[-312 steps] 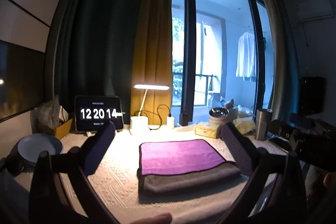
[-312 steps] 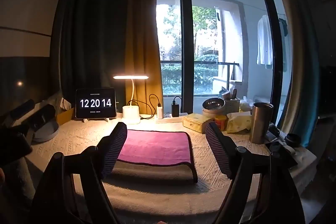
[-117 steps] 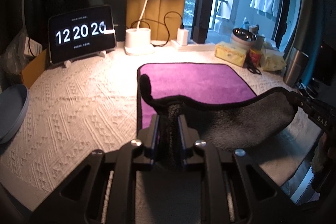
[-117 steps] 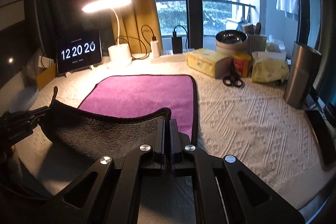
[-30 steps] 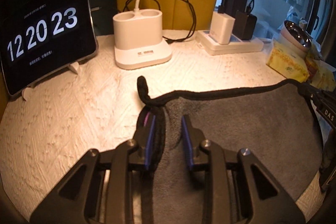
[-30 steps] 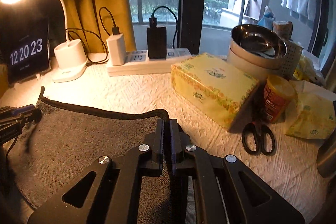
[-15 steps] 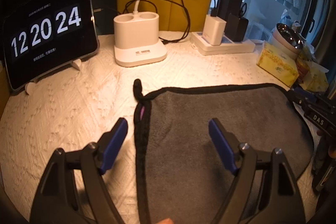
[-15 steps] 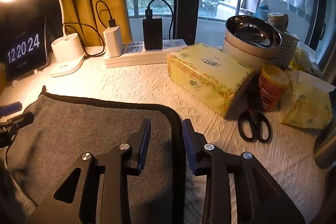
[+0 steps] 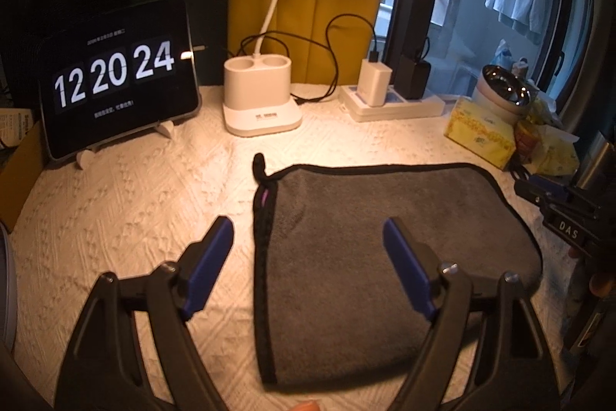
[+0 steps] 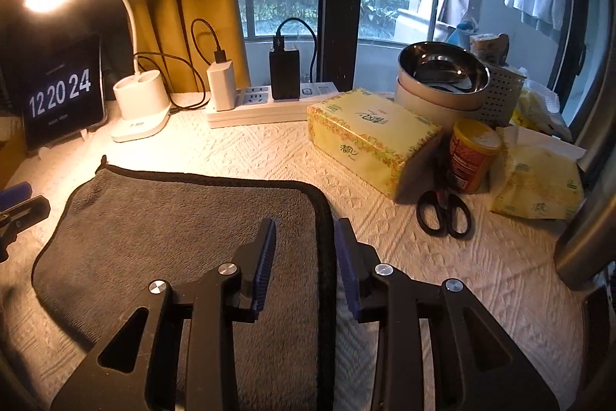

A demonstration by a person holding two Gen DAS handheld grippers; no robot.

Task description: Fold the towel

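The towel [image 9: 365,237] lies folded flat on the white textured table cover, grey side up, with a black edge and a sliver of purple at its far left corner. My left gripper [image 9: 308,237] is wide open and empty above the towel's left edge. In the right wrist view the towel [image 10: 173,230] fills the left half. My right gripper [image 10: 304,234] is partly open, its jaws straddling the towel's black right edge without holding it. The right gripper also shows at the right edge of the left wrist view [image 9: 554,203].
At the back stand a tablet clock [image 9: 115,91], a lit desk lamp [image 9: 261,103] and a power strip with chargers [image 10: 265,99]. To the right are a yellow tissue box [image 10: 369,137], scissors [image 10: 442,210], a red can [image 10: 471,156], metal bowls [image 10: 442,79] and a steel cup [image 10: 589,218].
Both grippers carried the towel's near edge over to the far edge, covering the purple side. They then let go: the left opened wide and drew back, the right opened partly.
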